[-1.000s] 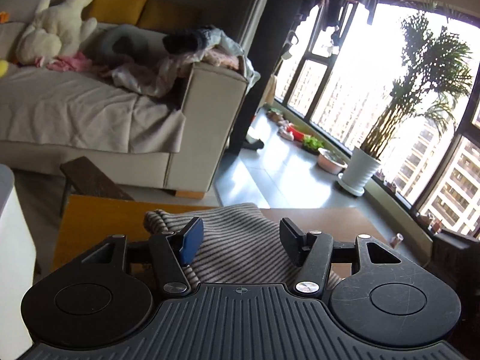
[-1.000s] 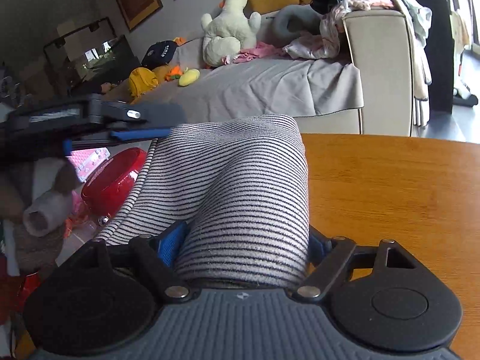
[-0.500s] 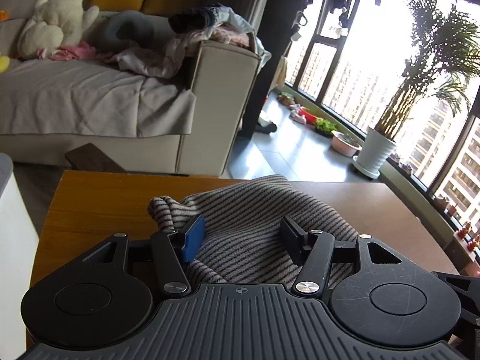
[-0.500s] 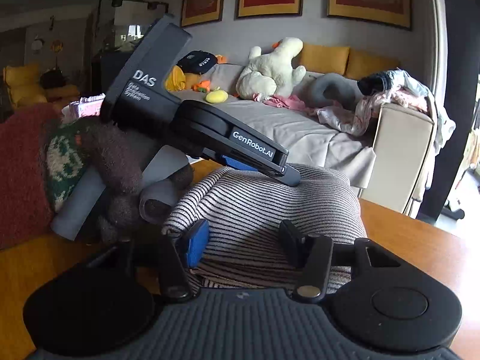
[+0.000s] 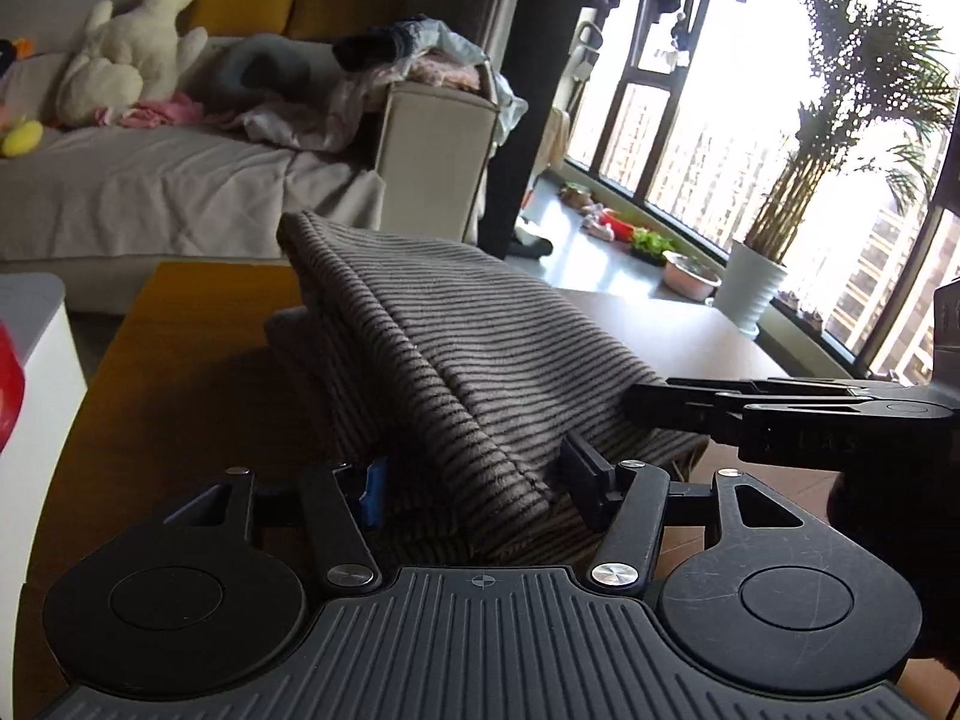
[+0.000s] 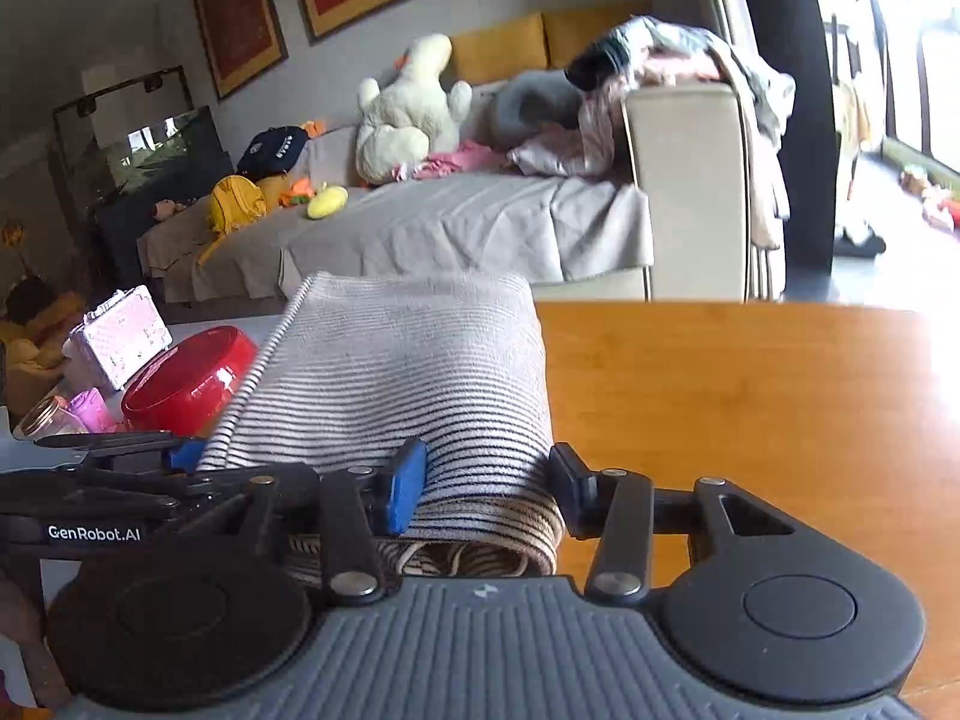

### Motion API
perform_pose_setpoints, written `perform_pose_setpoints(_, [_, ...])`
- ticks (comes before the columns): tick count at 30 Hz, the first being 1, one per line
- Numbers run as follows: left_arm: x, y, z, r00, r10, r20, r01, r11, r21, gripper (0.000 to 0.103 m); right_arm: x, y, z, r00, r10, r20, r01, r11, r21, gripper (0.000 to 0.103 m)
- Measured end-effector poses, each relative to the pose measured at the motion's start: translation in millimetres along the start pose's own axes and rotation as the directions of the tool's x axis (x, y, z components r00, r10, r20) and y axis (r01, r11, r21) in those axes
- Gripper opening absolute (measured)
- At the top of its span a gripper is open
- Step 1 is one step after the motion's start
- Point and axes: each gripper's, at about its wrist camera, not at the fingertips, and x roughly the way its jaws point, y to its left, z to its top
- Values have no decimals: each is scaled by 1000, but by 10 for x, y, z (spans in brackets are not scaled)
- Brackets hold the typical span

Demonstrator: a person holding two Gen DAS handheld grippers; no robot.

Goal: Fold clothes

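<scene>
A grey striped garment (image 5: 480,348) lies folded on the wooden table (image 5: 180,360). One layer rises in a ridge toward the sofa. My left gripper (image 5: 480,483) is open and low at the garment's near edge, with fabric bunched between its wide-spread fingers. In the right wrist view the same garment (image 6: 408,360) shows a rolled fold at its near end. My right gripper (image 6: 489,483) is shut on that fold, its blue pad (image 6: 405,486) pressed into the cloth. The right gripper (image 5: 654,402) reaches in from the right side. The left gripper (image 6: 114,450) sits at the garment's left side.
A red bowl (image 6: 186,378), a pink case (image 6: 117,336) and small jars sit left of the garment. A white cabinet (image 5: 36,348) stands off the table's left edge. Behind are a grey sofa (image 6: 480,228) with toys and clothes, and a potted plant (image 5: 750,294) by the window.
The right gripper dropped from a raised view back to the garment's near fold, and its fingers narrowed onto it. The left gripper moved lower and closer, so fabric now stands between its fingers.
</scene>
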Motion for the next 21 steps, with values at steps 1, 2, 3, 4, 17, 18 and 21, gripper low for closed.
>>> perform_pose_setpoints(1, [-1,-10,-5,1000,5,-2,-5,1000,8,64,7,-30,-6,1000,2,-6,-2,1000,16,50])
perform_pose_setpoints(2, [0,-25,-13,1000,13,-3,-13,1000,20,64,20,-49,-17,1000,-7,-9,7,1000,21,52])
perform_pose_setpoints(3, [1,-42,-21,1000,22,-5,-22,999,33,64,34,-69,-28,1000,-16,-11,16,1000,27,60])
perform_pose_setpoints(4, [-1,-60,-26,1000,30,-5,-30,999,41,65,48,-89,-38,1000,-24,-14,25,999,32,72])
perform_pose_setpoints(17, [-631,-479,-577,962,273,19,-271,960,-70,103,-723,-21,-570,985,-165,42,162,985,56,103])
perform_pose_setpoints(18, [-654,-527,-639,957,289,12,-287,954,-84,103,-788,1,-628,982,-186,28,185,982,33,103])
perform_pose_setpoints(21, [-640,-591,-714,950,306,-56,-310,943,-117,103,-904,23,-761,967,-251,-36,251,968,-12,103])
